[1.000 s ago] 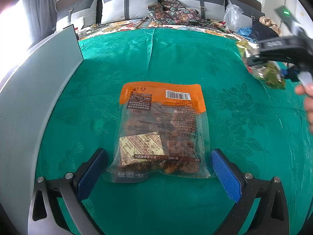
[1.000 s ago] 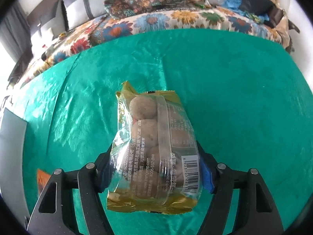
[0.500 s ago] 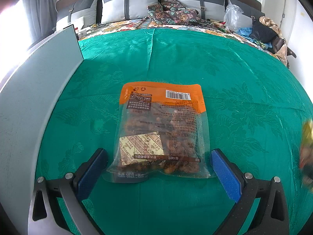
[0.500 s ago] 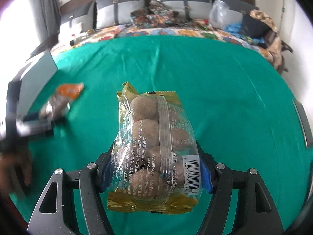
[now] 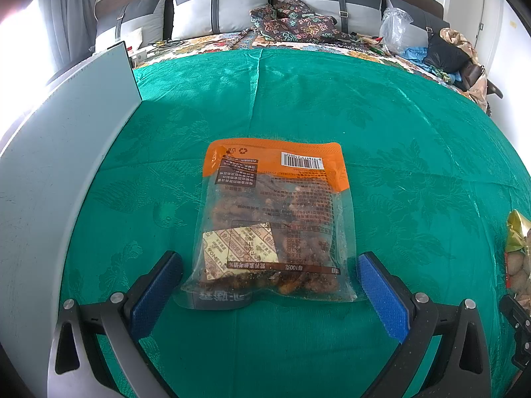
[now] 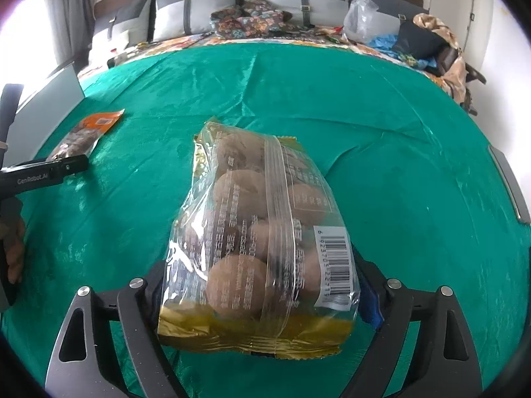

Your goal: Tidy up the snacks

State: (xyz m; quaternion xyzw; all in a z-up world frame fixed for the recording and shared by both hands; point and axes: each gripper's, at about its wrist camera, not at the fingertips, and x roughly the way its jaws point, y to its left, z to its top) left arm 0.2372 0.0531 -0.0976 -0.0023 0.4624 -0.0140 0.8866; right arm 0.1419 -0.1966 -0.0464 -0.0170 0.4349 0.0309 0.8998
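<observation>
Green patterned bedspread [image 6: 398, 165] under us. Our clear, crinkly bag of round brown buns [image 6: 262, 248] sits between the right gripper [image 6: 262, 298], jaws just opening, apparently released; it could topple. Left gripper [image 5: 268, 285] brackets, open, the flat orange-topped snack pouch [image 5: 275, 219]; slippery film may slide.

I see a green patterned bedspread [image 5: 381, 106] covering the bed, grey pillows [image 5: 219, 10] along the headboard, a dark floral cloth [image 5: 292, 26] bunched before them. A clear plastic bag [image 5: 395, 30] and a black bag [image 5: 444, 54] sit far right. A grey panel [image 5: 49, 172] stands at left.
</observation>
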